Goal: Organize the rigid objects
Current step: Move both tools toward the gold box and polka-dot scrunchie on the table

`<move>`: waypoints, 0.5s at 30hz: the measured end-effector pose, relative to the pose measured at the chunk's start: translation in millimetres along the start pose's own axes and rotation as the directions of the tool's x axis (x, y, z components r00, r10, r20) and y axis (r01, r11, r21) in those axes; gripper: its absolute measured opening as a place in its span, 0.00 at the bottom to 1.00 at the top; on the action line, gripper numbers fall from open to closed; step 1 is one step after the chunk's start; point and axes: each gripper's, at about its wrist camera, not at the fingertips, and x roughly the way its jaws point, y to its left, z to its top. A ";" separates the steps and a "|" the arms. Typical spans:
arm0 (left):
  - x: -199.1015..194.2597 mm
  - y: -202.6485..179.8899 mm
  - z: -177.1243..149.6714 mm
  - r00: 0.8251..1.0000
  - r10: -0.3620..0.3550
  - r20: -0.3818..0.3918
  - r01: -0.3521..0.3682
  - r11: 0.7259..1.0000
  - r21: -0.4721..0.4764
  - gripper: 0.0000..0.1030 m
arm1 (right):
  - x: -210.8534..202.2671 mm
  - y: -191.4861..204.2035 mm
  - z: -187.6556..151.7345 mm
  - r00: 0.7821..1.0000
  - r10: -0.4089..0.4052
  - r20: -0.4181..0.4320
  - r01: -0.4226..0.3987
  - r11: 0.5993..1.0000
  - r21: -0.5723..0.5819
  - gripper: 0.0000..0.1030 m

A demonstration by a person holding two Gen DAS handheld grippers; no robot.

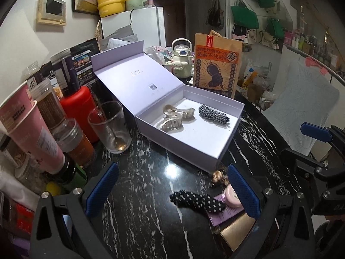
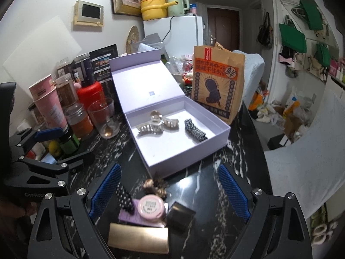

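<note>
Your right gripper (image 2: 170, 191) was spread wide above the pink jar (image 2: 151, 208); your left gripper (image 1: 170, 191), also spread, hung beside the dotted clip (image 1: 198, 201).

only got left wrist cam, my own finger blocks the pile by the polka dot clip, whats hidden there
Observer: In the right wrist view, a dark square item sits just right of the pink round tin.
Operator: and the gold thing, i only see a corner
Observer: It is a flat gold bar, its whole length showing, lying crosswise in front of the tin, between the open fingers of the right gripper.
</note>
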 end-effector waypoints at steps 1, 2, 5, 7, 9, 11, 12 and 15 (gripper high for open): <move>-0.1 -0.5 -2.5 1.000 -0.013 -0.005 0.013 1.000 -0.001 1.00 | -0.8 -0.2 -3.3 1.000 -0.001 -0.003 0.001 1.000 0.003 0.90; -0.3 -0.8 -4.6 1.000 -0.022 -0.009 0.022 1.000 -0.003 1.00 | -1.7 -1.3 -7.4 1.000 0.000 -0.008 0.000 1.000 0.007 0.90; -0.2 -4.7 -13.0 0.998 -0.053 -0.020 0.053 0.999 -0.001 1.00 | -5.1 -4.1 -19.2 1.000 0.009 -0.018 -0.008 1.000 0.022 0.90; 0.4 -7.9 -18.0 0.997 -0.074 -0.026 0.074 0.997 0.002 1.00 | -8.6 -7.0 -28.2 1.000 0.010 -0.024 -0.009 0.999 0.031 0.90; 3.8 -12.5 -24.0 0.994 -0.103 -0.038 0.103 0.995 0.007 1.00 | -11.0 -8.7 -34.6 1.000 0.004 -0.027 -0.003 0.999 0.038 0.90; 7.2 -17.8 -30.1 0.990 -0.129 -0.053 0.130 0.991 0.008 1.00 | -14.1 -11.8 -43.4 1.000 -0.007 -0.026 0.008 0.999 0.049 0.90; 9.1 -20.4 -33.1 0.988 -0.145 -0.060 0.146 0.989 0.010 1.00 | -15.3 -13.7 -48.3 1.000 -0.009 -0.029 0.011 0.998 0.056 0.90; 16.2 -27.7 -42.6 0.978 -0.196 -0.077 0.198 0.980 0.013 1.00 | -16.2 -18.6 -59.0 0.999 -0.012 -0.042 0.015 0.998 0.066 0.90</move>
